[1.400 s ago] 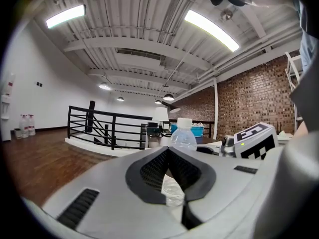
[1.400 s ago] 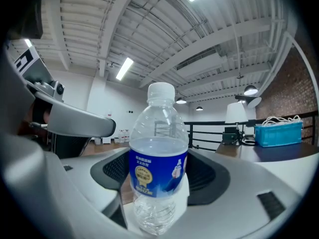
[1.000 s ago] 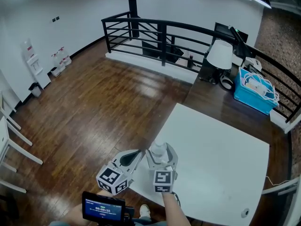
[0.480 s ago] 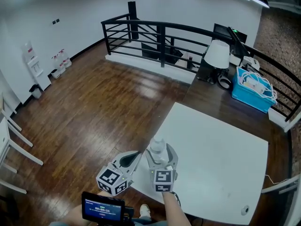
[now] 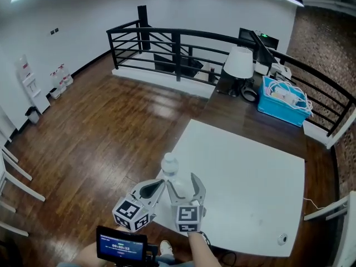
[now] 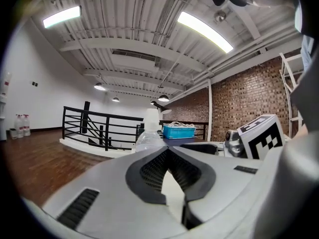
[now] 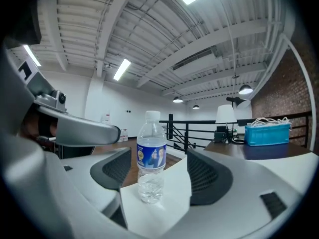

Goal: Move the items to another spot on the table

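Clear thin plastic, white-capped: water bottle (image 7: 151, 158), upright on the near left corner of the white table (image 5: 250, 171), close to both edges. Fill level not readable through the wall. Judged light to moderate, tall for its base, so easy to tip with a sideways nudge and free to slide on the smooth top.

Right hand-held gripper (image 5: 182, 183): jaws wide apart and closing, bottle standing between them, dark ribbed pads (image 7: 117, 171) not touching either side. Left hand-held gripper (image 6: 167, 151): jaws together at the tips, nothing between them, held just left of the bottle.

Handling, as judgement only:
- Wall expected to dent under a hard squeeze. Round, smooth, possibly slippery.
- Best taken at mid-body, on or just below the blue label band (image 7: 151, 153), pads square on opposite sides, bottle centred.
- Higher, at the shoulder or cap: taper, risk of slipping out.
- Lower: risk of swinging once lifted.
- One pad landing first: risk of pushing it over, or off the near edge.
- Moderate squeeze, straight lift, kept upright.
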A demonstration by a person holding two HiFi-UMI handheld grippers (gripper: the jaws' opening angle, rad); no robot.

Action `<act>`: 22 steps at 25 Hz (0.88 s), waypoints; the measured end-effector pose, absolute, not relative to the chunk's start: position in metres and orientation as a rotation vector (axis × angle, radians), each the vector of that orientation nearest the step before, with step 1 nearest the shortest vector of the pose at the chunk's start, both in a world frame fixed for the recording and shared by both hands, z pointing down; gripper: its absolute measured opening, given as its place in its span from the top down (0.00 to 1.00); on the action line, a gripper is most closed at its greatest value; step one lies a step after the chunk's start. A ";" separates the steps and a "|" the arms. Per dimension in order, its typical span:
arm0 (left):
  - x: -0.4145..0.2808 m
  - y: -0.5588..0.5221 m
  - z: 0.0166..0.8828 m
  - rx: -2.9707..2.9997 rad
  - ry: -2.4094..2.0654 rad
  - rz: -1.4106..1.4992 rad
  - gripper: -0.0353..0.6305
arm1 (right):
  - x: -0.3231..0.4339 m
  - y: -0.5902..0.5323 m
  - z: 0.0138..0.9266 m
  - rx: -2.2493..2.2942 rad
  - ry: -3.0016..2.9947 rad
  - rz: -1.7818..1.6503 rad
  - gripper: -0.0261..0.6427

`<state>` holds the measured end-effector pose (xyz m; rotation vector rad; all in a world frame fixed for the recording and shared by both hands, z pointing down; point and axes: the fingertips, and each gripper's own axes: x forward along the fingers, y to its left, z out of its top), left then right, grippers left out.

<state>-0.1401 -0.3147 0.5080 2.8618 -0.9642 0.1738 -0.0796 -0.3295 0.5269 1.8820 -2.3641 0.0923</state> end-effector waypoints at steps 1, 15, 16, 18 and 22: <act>-0.136 -0.311 0.508 2.861 -0.959 0.172 0.93 | -0.076 -0.324 0.524 1.884 -2.365 0.088 0.47; -0.012 -0.243 0.477 2.948 -0.710 0.072 0.93 | 0.030 -0.227 0.468 2.017 -2.280 0.034 0.71; 0.000 -0.236 0.476 2.957 -0.690 0.068 0.93 | 0.041 -0.220 0.466 2.027 -2.272 0.024 0.72; 0.023 -0.221 0.474 2.973 -0.649 0.068 0.93 | 0.062 -0.205 0.462 2.044 -2.251 0.016 0.74; 0.061 -0.192 0.469 2.991 -0.581 0.060 0.93 | 0.094 -0.176 0.450 2.073 -2.220 0.027 0.74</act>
